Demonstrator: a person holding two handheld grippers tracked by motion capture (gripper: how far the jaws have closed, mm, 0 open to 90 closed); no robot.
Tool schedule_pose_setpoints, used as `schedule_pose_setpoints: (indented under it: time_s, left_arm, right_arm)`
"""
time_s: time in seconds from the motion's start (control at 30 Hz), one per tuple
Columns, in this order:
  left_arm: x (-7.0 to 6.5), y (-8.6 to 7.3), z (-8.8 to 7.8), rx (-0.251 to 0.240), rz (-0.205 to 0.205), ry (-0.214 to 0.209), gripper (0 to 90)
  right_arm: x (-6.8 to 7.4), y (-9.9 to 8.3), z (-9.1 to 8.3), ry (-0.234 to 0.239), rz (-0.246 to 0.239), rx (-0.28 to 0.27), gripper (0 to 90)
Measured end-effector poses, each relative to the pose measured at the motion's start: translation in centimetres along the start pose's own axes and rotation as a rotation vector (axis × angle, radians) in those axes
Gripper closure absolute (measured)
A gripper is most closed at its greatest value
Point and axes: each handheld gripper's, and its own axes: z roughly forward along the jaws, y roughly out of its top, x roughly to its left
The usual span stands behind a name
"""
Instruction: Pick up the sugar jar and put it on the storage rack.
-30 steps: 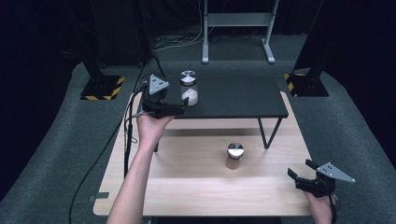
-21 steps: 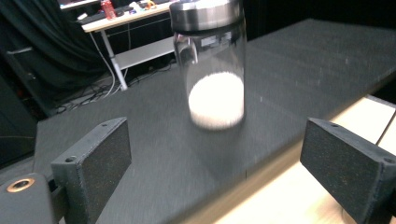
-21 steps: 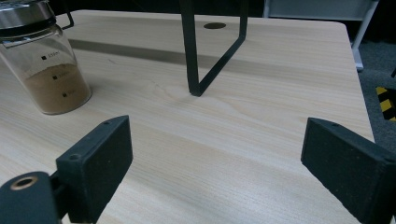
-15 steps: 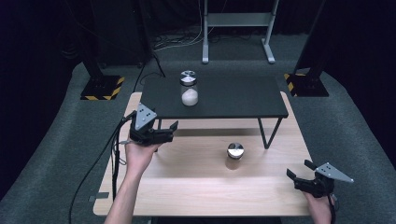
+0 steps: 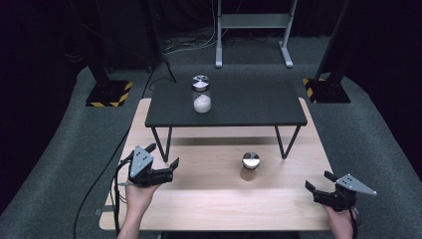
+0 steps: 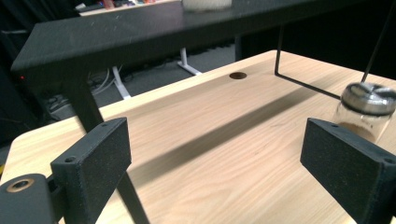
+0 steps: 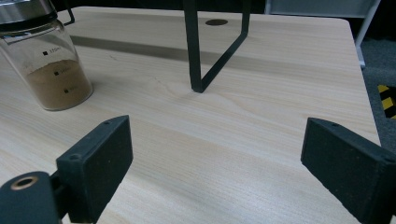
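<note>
A glass jar of white powder stands on the black raised shelf; its base shows as the white jar at the top of the left gripper view. A steel-lidded jar of brown powder stands on the wooden table in front of the shelf, and shows as the brown jar and the brown jar in the gripper views. My left gripper hovers low over the table's front left, open and empty. My right gripper rests at the front right, open and empty.
The wooden table carries the shelf on thin black wire legs. A cable trails from the left gripper over the table's left edge. Black stands with striped bases and a grey frame stand on the carpet behind.
My left hand has drawn back from the white jar on the shelf and dropped to the table's front left, jaws empty. The white jar stays on the shelf. The right hand kept still.
</note>
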Motion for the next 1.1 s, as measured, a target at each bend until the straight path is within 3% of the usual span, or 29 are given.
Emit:
schedule_pose_setpoints:
  time_s: [0.13, 0.37, 0.47, 0.7, 0.8, 0.93, 1.1]
  left_arm:
    - [0.1, -2.3, -0.6, 0.005, -0.021, 0.007, 8.0]
    - [-0.6, -5.4, -1.0, 0.038, 0.016, 0.036, 7.9]
    - [-0.5, -6.8, -1.1, 0.031, -0.002, 0.030, 8.0]
    - [-0.4, -8.4, -1.4, 0.042, 0.008, 0.027, 8.0]
    - [-0.2, -9.0, -1.4, 0.035, -0.016, 0.020, 8.0]
    - [-0.4, -9.1, -1.1, 0.057, 0.008, 0.026, 8.0]
    - [-0.2, -9.2, -0.6, 0.081, 0.002, 0.024, 8.0]
  right_arm:
    - [0.0, 0.0, 0.0, 0.000, 0.002, 0.004, 7.6]
    - [0.1, 0.1, 0.0, -0.008, 0.003, 0.015, 7.6]
    - [0.1, 0.1, 0.0, -0.008, 0.003, 0.015, 7.6]
    - [0.0, 0.3, 0.3, 0.002, 0.000, 0.031, 7.5]
    - [0.0, 0.5, 0.4, 0.007, -0.004, 0.041, 7.5]
    - [-0.1, 0.5, 0.4, 0.009, -0.001, 0.045, 7.5]
    - [-0.1, 0.6, 0.5, 0.011, 0.004, 0.050, 7.5]
